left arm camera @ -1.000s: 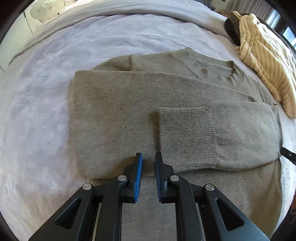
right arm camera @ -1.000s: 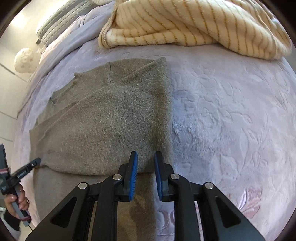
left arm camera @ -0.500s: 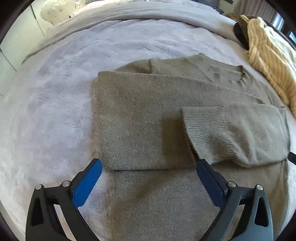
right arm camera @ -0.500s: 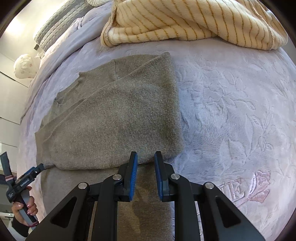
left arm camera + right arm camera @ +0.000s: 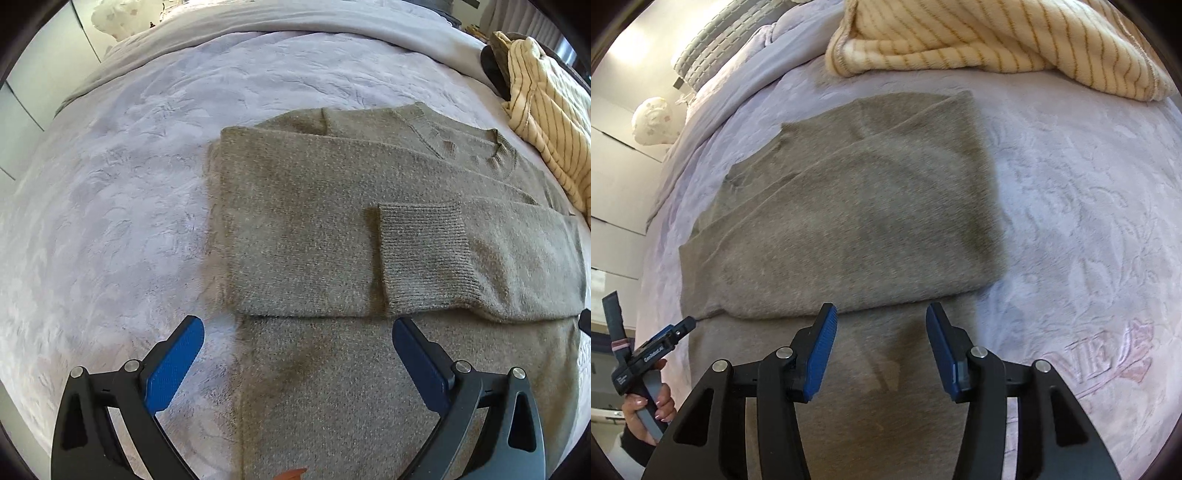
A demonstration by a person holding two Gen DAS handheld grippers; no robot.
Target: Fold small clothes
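Both tools [image 5: 297, 345] [image 5: 881, 334] above sweater [image 5: 332, 229]

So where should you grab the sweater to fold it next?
Likely the bottom hem of the sweater, nearest both grippers. Come from the near side, one corner each: the sleeves are already folded across, and the lower body lies flat toward the open jaws.

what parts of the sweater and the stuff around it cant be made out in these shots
- Sweater hem: cut off by the bottom edge in both wrist views, partly behind the left gripper and right gripper.
- Sleeve under the folded cuff: hidden by the top sleeve, left view.
- Striped blanket: cropped by the frame edge in both views.
- Dark item behind it: unidentifiable.
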